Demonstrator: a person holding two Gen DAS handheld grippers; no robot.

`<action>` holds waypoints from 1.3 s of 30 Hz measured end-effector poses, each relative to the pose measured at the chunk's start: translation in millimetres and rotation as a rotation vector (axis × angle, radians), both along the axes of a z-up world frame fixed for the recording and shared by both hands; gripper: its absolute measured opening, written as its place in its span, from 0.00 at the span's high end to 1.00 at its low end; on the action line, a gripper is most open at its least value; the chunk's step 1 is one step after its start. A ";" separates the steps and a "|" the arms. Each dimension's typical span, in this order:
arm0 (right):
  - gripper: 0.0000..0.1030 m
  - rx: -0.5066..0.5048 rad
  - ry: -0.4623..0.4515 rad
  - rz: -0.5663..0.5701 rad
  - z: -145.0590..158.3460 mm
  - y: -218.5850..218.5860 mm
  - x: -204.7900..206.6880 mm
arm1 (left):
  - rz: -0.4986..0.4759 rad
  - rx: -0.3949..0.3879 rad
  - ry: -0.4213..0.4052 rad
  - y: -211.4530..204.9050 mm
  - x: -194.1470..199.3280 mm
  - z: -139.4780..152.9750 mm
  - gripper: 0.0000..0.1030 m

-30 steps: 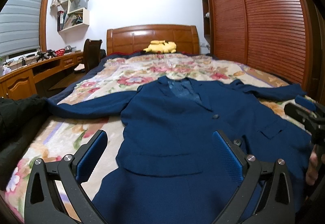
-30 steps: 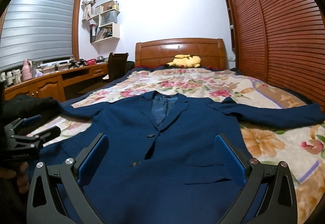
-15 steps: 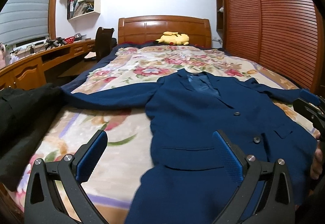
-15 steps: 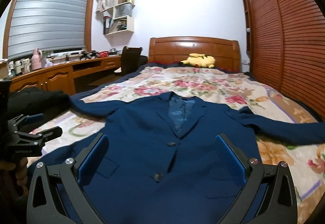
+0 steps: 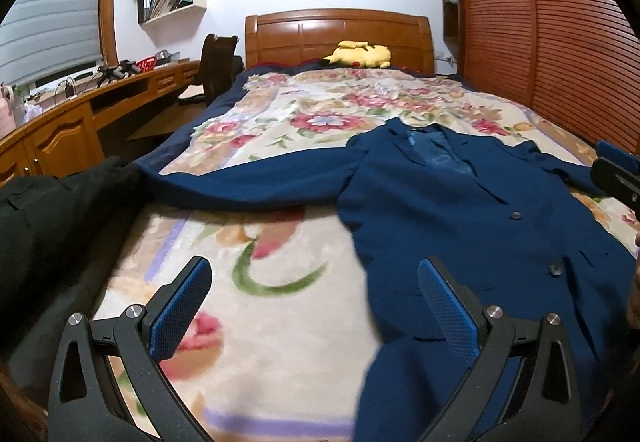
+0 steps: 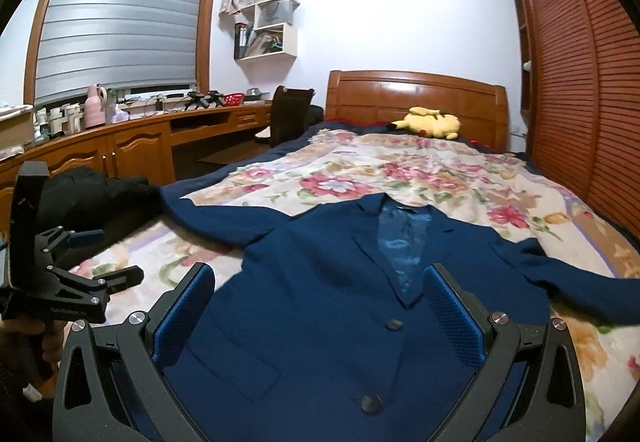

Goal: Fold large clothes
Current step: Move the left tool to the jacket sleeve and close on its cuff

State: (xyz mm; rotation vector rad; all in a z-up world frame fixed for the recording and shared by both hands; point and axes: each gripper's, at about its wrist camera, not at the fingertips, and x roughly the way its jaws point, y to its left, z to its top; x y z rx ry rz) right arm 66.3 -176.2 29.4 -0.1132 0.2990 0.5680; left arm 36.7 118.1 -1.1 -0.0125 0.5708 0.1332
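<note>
A dark blue suit jacket (image 5: 460, 226) lies front up on the floral bedspread (image 5: 320, 109), sleeves spread to both sides. It also shows in the right wrist view (image 6: 328, 282). My left gripper (image 5: 316, 306) is open and empty, above the bedspread just left of the jacket's lower edge. My right gripper (image 6: 320, 306) is open and empty above the jacket's front near its buttons. The left gripper shows at the left edge of the right wrist view (image 6: 80, 266); the right gripper shows at the right edge of the left wrist view (image 5: 616, 169).
A black garment (image 5: 52, 226) lies at the bed's left edge. A yellow plush toy (image 6: 430, 121) sits by the wooden headboard (image 6: 416, 97). A wooden desk (image 6: 132, 137) and a chair (image 6: 290, 113) stand left; louvred wardrobe doors (image 6: 580, 89) stand right.
Both grippers have shifted left: the left one from over the jacket's hem to over bare bedspread beside it, the right one to over the jacket's front. Both stay open.
</note>
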 end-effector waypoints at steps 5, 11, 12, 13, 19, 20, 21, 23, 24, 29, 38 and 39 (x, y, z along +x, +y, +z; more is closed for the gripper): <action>0.00 -0.016 0.007 0.027 -5.4 8.5 21.5 | 0.006 -0.007 0.020 19.5 21.2 -2.6 0.00; 0.00 0.009 0.059 0.045 -9.9 6.1 55.3 | 0.019 0.002 0.062 43.1 51.2 -6.5 0.00; 0.00 0.011 0.069 0.052 -11.1 4.4 60.6 | 0.022 -0.003 0.070 49.0 57.2 -7.1 0.00; 0.00 0.010 0.074 0.055 -12.6 2.8 65.1 | 0.026 -0.008 0.075 53.8 61.3 -7.2 0.01; 0.00 -0.014 0.093 0.089 -15.8 6.8 82.2 | 0.072 -0.044 0.083 86.4 90.1 -10.5 0.17; 0.00 -0.022 0.095 0.088 -14.3 12.8 82.2 | 0.081 -0.049 0.090 92.1 96.1 -11.6 0.18; 0.00 -0.022 0.104 0.090 -13.8 16.4 84.7 | 0.088 -0.054 0.094 95.9 100.8 -13.1 0.20; 0.00 -0.024 0.128 0.086 -18.9 17.1 86.7 | 0.105 -0.072 0.109 106.3 112.3 -16.4 0.24; 0.00 -0.026 0.133 0.076 -19.8 18.1 89.5 | 0.115 -0.084 0.116 111.4 118.0 -18.7 0.27; 0.00 -0.024 0.164 0.073 -17.2 22.6 92.7 | 0.171 -0.118 0.167 134.0 145.5 -35.8 0.30; 0.00 -0.043 0.170 0.070 -19.0 29.9 90.5 | 0.237 -0.143 0.182 156.2 172.1 -48.3 0.35; 0.00 -0.043 0.170 0.071 -19.2 30.5 90.3 | 0.249 -0.166 0.187 161.3 174.3 -49.8 0.37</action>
